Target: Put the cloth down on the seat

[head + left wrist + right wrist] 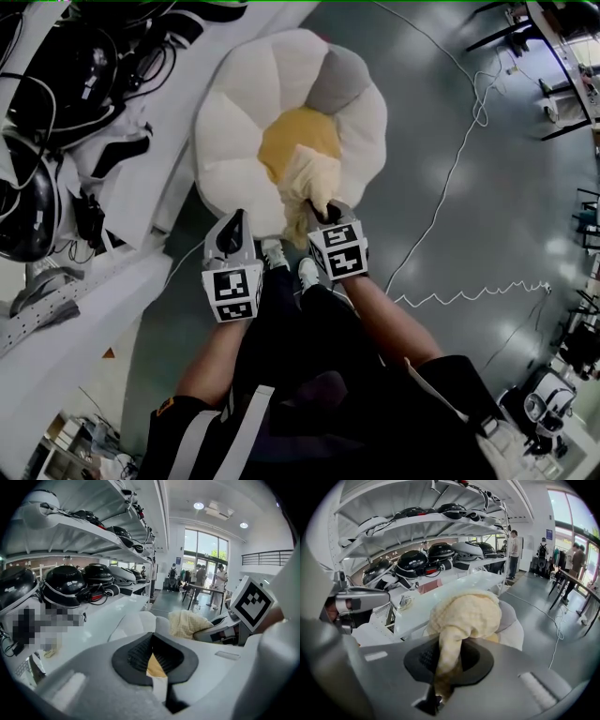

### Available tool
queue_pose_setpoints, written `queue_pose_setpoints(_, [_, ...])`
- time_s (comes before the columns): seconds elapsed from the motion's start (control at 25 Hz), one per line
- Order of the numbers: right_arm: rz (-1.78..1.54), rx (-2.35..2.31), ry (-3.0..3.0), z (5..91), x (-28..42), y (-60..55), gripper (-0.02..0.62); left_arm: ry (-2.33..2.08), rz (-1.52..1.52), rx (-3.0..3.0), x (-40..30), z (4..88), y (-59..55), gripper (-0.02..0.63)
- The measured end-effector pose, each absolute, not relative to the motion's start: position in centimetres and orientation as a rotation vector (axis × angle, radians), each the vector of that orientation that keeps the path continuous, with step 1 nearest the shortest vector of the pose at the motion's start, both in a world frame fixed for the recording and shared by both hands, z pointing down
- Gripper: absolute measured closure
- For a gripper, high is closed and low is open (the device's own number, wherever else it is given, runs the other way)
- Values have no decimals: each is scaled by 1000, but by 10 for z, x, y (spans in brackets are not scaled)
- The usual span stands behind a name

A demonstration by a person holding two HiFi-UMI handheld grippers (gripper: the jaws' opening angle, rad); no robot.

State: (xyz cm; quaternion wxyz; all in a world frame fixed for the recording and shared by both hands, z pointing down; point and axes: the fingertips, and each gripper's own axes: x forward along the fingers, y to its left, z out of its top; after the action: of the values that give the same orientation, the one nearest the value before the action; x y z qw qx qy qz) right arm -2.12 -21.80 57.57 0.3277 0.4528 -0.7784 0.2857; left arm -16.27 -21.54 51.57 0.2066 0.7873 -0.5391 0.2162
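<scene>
The seat (234,122) is a flower-shaped cushion with white petals, one grey petal and a yellow centre. A pale yellow cloth (314,178) hangs bunched over the near edge of that centre. My right gripper (323,214) is shut on it from the near side. In the right gripper view the cloth (464,613) bulges out ahead of the jaws, and a twisted strand runs back between the pads (422,658). My left gripper (234,225) is beside it at the seat's near-left edge, jaws together, holding nothing. The left gripper view shows the cloth (187,623) to its right.
White shelving with black helmets and cables (37,141) runs along the left, close to the seat. A white cable (450,178) trails over the grey floor on the right. My shoes (277,253) are just under the grippers. Chair and table legs (553,84) are far right.
</scene>
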Motion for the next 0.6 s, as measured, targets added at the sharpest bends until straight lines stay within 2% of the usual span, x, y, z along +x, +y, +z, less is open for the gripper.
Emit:
queue_pose_setpoints(0.28, [790,1134,-2011,618,-16,-238,568,-1488,662,2147,-151,552,-233,604])
queue_pose_setpoints(0.6, [863,1051,-1988,702,-9,-269,568,-1450,755,2061,-130,632,-237,604])
